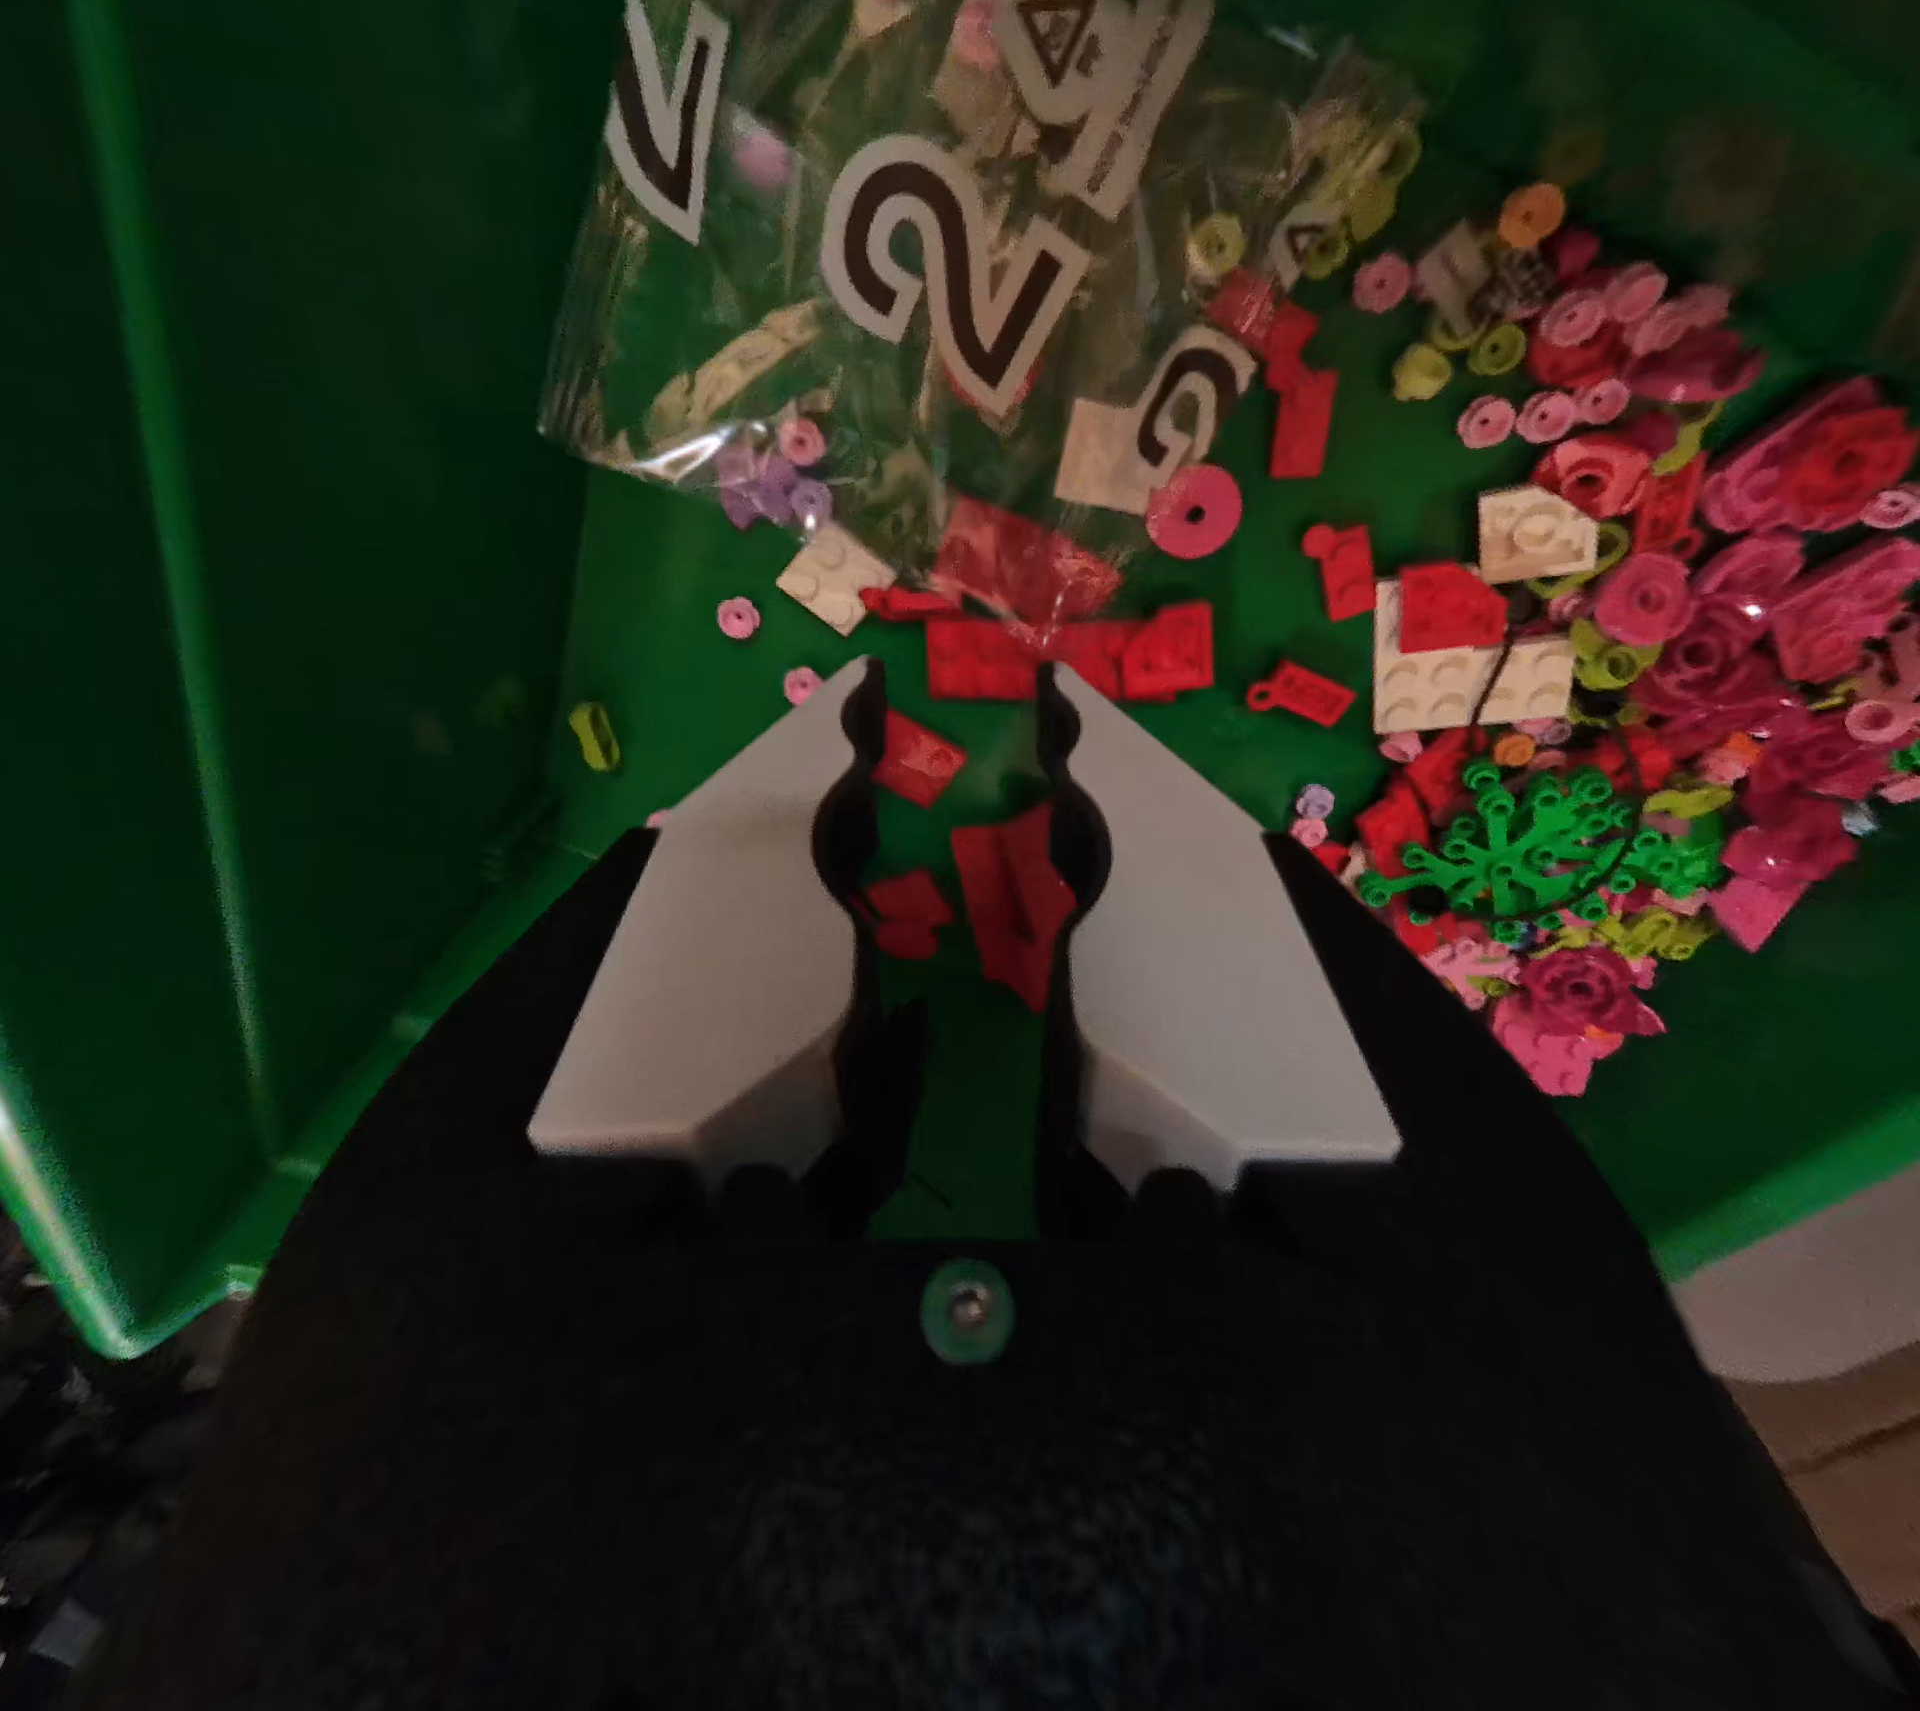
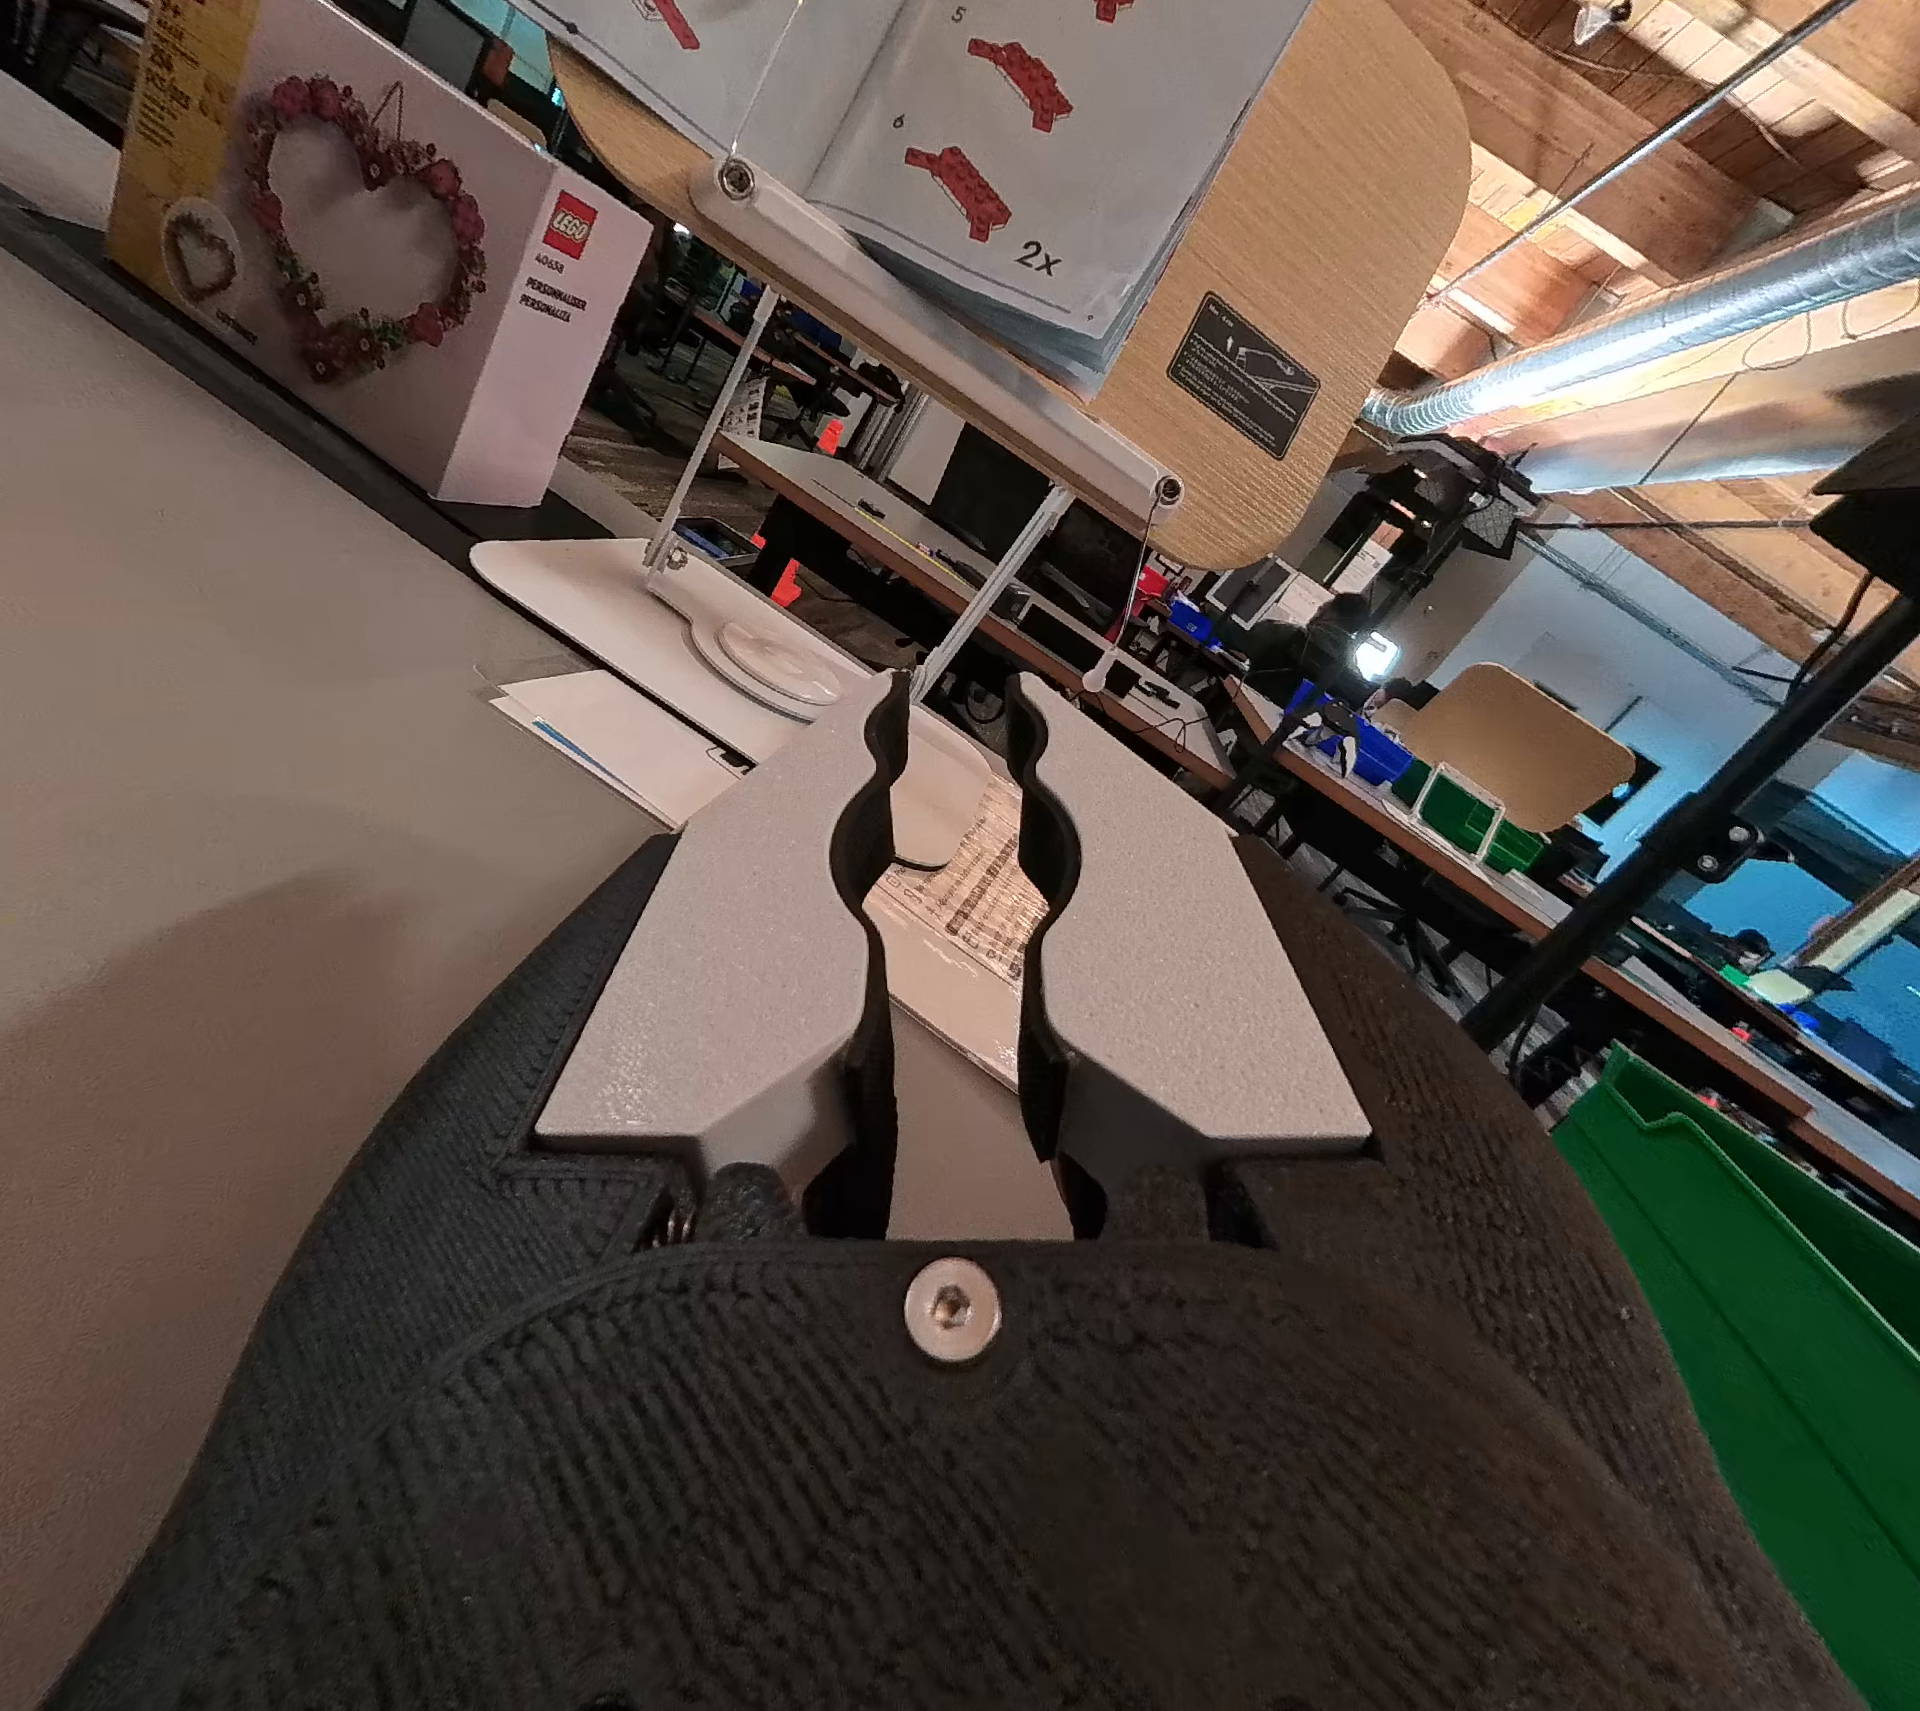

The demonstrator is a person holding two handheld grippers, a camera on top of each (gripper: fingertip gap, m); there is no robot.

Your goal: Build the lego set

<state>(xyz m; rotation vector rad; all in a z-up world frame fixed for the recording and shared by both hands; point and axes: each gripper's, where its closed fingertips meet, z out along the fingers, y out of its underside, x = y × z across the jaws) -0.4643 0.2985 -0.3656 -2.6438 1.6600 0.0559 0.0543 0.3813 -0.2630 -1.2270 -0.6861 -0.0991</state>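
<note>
In the left wrist view my left gripper (image 1: 958, 679) is open and empty inside a green bin (image 1: 312, 414). It hovers over loose red plates (image 1: 1008, 903) on the bin floor. A clear plastic bag (image 1: 935, 227) with printed numbers and small pieces inside lies just beyond the fingertips, slightly blurred. A heap of pink, magenta, white and lime pieces (image 1: 1714, 622) with a green leaf piece (image 1: 1507, 861) fills the right side. In the right wrist view my right gripper (image 2: 958, 690) is open and empty above the grey table (image 2: 208, 726), pointing at an open instruction booklet (image 2: 935, 30) on a stand.
The set's box (image 2: 353, 227) stands at the table's far left. The stand's white base (image 2: 665, 612) and some papers (image 2: 613, 736) lie ahead of the right gripper. The green bin's edge (image 2: 1766, 1298) shows at lower right. Other tables and benches are behind. The left gripper's tips are roughly 55 centimetres from the right gripper's.
</note>
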